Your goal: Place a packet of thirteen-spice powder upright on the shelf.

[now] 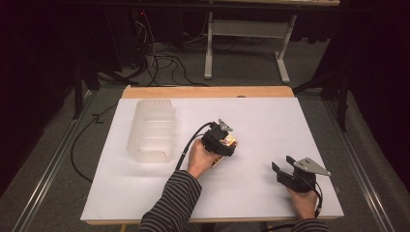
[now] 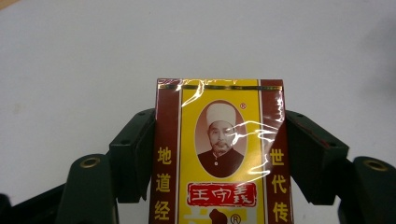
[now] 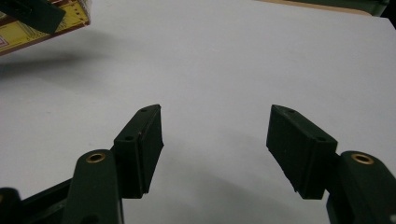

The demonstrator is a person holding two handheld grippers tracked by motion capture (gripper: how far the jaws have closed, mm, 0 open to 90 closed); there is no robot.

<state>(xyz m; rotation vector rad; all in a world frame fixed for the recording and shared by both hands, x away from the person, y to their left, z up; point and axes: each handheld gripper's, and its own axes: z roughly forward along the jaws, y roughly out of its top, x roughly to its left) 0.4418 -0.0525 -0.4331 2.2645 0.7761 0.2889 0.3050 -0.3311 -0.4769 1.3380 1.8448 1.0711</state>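
Observation:
A red and yellow printed box (image 2: pixel 219 154) wrapped in clear film sits between the jaws of my left gripper (image 2: pixel 219 140), which is shut on its two sides. From above, that left gripper (image 1: pixel 227 144) holds the box (image 1: pixel 231 141) near the middle of the white table (image 1: pixel 270 121). My right gripper (image 3: pixel 215 140) stands open over bare white surface, nothing between its fingers. In the high view the right gripper (image 1: pixel 283 169) is at the front right of the table. A corner of the box (image 3: pixel 44 23) shows at the top left of the right gripper view.
A clear ribbed plastic container (image 1: pixel 151 129) stands on the left part of the table. A wooden strip (image 1: pixel 208 92) runs along the table's far edge. Cables and a white frame (image 1: pixel 246 43) lie on the floor beyond.

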